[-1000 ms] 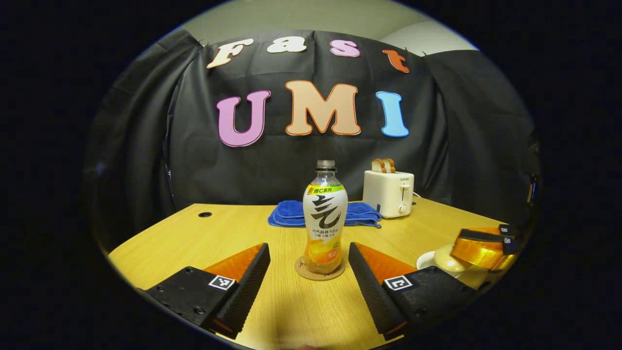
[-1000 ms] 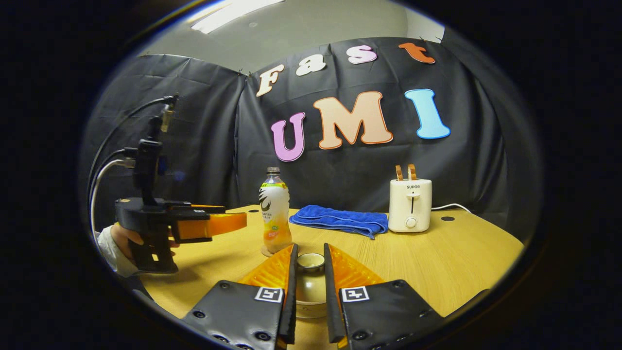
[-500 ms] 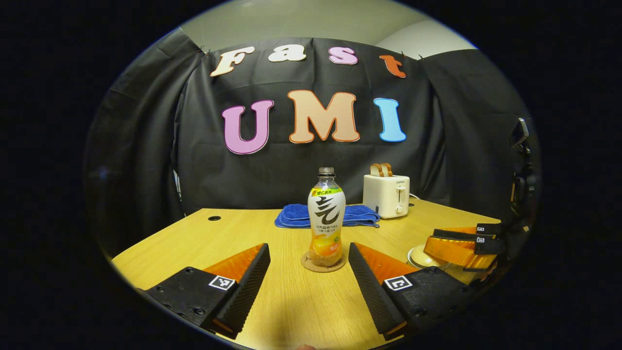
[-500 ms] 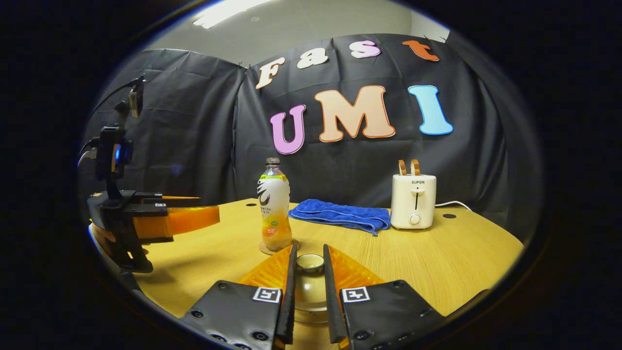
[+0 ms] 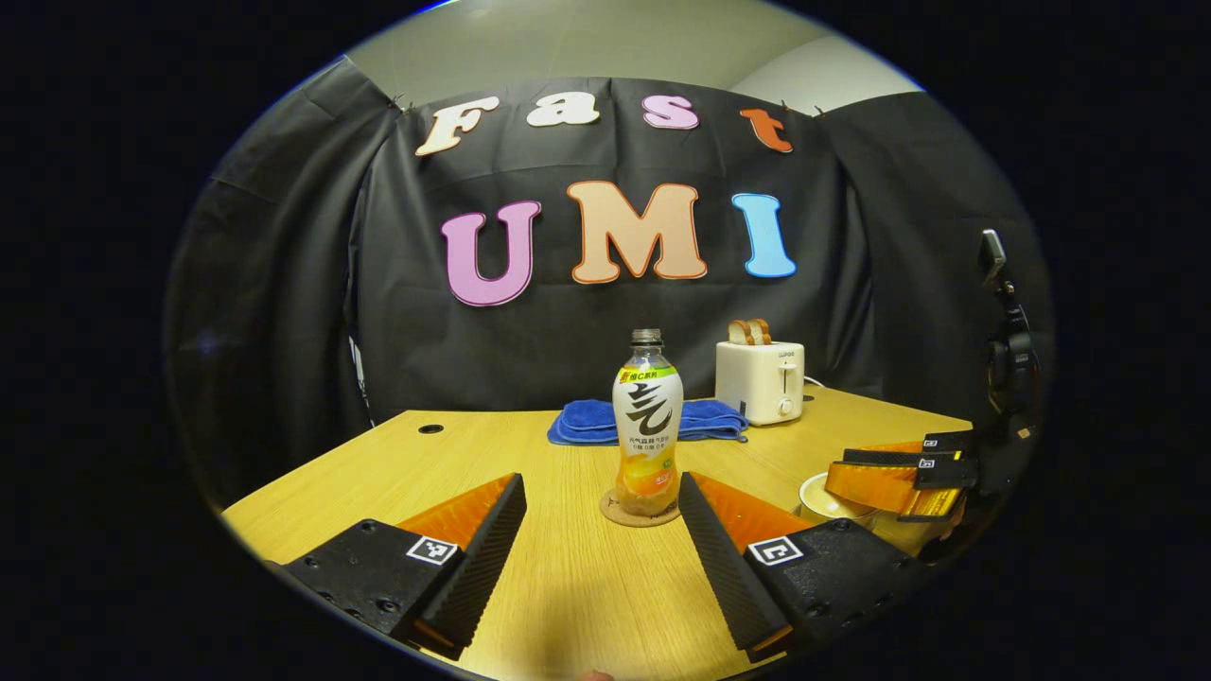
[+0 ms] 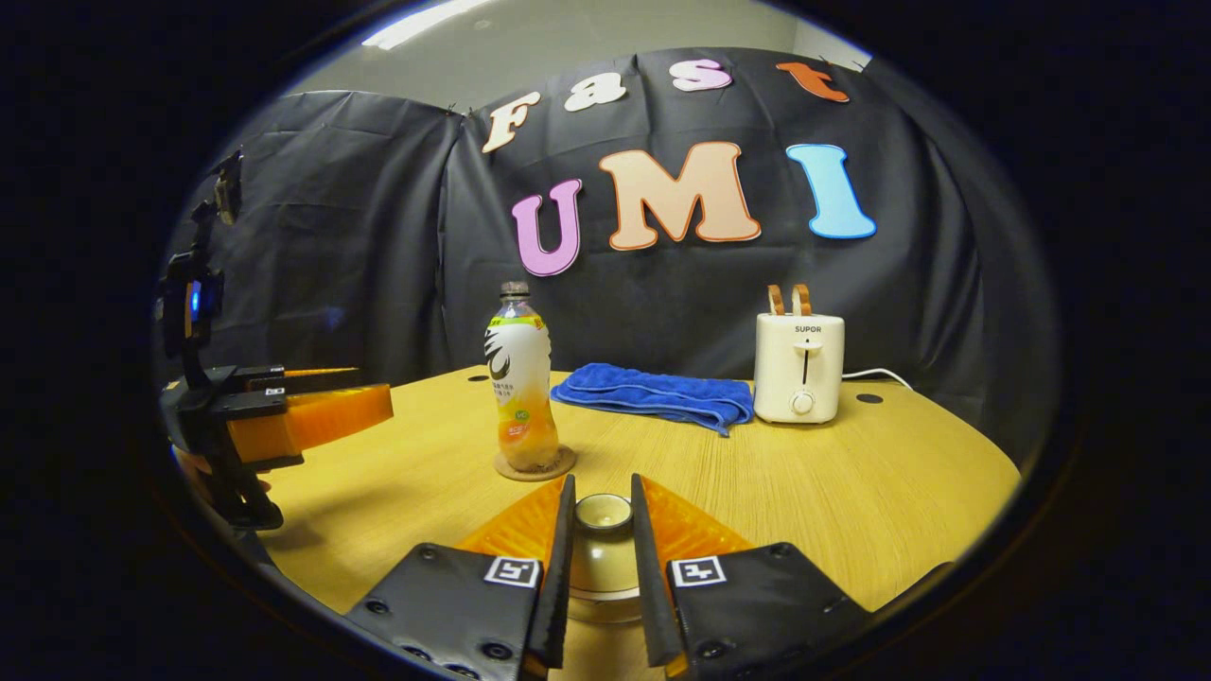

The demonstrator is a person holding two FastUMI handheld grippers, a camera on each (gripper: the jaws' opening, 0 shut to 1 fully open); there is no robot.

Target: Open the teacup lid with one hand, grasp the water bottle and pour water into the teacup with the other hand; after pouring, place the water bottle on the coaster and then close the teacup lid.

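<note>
Pouring looks done to me, since the clear plastic orange-drink bottle (image 5: 647, 424) sits on its round cork coaster (image 5: 640, 508) at frame centre, left gripper (image 5: 602, 539) spread empty, right gripper (image 6: 602, 558) pinching the beige ceramic teacup lid (image 6: 603, 539), so only closing remains.

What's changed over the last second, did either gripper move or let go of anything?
The left gripper has backed away from the water bottle, which looks smaller and farther off now, jaws open as before. The right gripper stays clamped on the teacup lid. The bottle stays upright on the coaster; towel and toaster unmoved.
</note>
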